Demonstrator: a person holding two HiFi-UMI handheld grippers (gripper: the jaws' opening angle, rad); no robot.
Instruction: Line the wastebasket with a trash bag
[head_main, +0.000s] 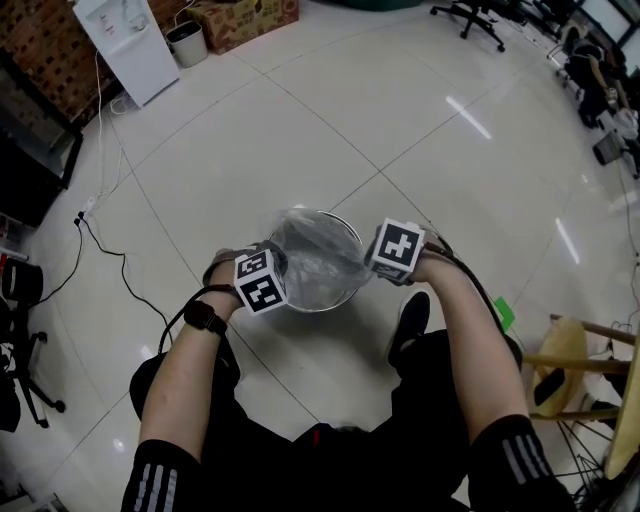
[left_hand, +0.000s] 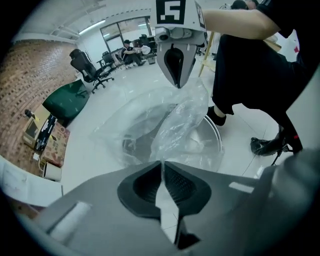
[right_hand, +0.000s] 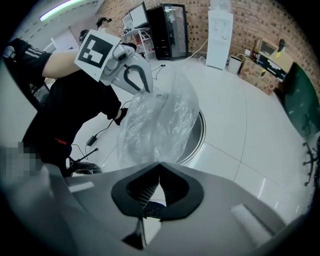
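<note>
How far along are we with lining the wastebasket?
Done: the clear trash bag is opened up and hangs into the metal wastebasket. In hand: the left hand-held gripper and the right hand-held gripper each pinch its top film, on opposite sides above the rim. Left: draw that edge down and fold it over the rim, whose visible arc looks bare.

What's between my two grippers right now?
The clear trash bag, pinched by the left gripper and right gripper, spans between them above the wastebasket; the head view shows it.
</note>
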